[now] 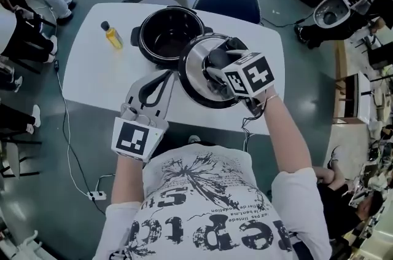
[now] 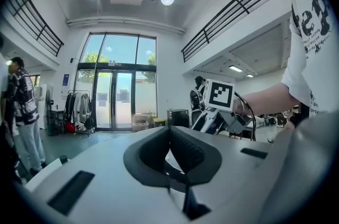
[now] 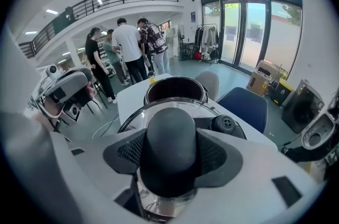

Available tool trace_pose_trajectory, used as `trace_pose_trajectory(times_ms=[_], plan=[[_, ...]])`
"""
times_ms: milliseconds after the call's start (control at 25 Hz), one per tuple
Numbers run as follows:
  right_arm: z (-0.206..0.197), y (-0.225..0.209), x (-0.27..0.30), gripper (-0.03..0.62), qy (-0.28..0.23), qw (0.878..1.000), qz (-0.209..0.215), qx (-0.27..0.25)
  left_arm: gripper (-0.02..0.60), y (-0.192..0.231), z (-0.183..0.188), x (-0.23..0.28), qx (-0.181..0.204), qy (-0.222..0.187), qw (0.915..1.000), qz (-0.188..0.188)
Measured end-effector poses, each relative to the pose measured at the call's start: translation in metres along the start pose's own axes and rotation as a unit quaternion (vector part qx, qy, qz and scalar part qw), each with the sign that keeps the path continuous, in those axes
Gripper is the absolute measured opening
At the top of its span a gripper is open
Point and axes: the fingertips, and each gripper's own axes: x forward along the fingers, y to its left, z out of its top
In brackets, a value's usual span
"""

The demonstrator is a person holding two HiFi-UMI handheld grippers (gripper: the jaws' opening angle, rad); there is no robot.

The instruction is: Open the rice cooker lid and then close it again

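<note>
A white table [image 1: 86, 68] is bearing an open black rice cooker [image 1: 169, 37] near its far edge. The round silver lid [image 1: 196, 77] is sitting off the cooker, at its near right rim. The right gripper [image 3: 170, 159] is pinching the lid's black knob [image 3: 170, 133]. The left gripper [image 2: 170, 157] is hovering beside the lid, fingers pressed together, empty. A small yellow bottle [image 1: 112, 35] is standing left of the cooker.

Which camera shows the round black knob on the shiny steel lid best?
The right gripper view: the round black knob sits large and centred, clamped in the right claw. The head view shows it partly behind the marker cube; the left gripper view doesn't show it.
</note>
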Motion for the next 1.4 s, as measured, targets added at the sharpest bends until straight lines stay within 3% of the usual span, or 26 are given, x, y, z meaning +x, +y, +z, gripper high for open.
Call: trace_pose_trajectory(times_ms=[240,760,1000,1160,1400], plan=[[-0.047,-0.005,-0.013,0.292,0.013,1.000,0.015,-0.005,0.014,-0.034,-0.008,0.003,-0.006,0.007,0.9998,0.018],[-0.081,-0.005,-0.015,0.293,0.018,0.999,0.033,0.003,0.014,-0.058,-0.008,0.007,0.013,0.011,0.9994,0.031],[-0.065,-0.007,-0.019,0.291,0.012,0.999,0.032,-0.004,0.014,-0.048,-0.004,0.008,0.027,0.019,0.9989,0.034],[-0.047,-0.010,-0.020,0.293,0.006,1.000,0.029,-0.011,0.014,-0.033,0.006,0.011,0.033,0.000,0.9988,0.036],[0.002,-0.014,-0.011,0.293,-0.013,1.000,0.015,-0.013,0.014,0.006,0.013,0.021,0.044,-0.001,0.9986,0.029]])
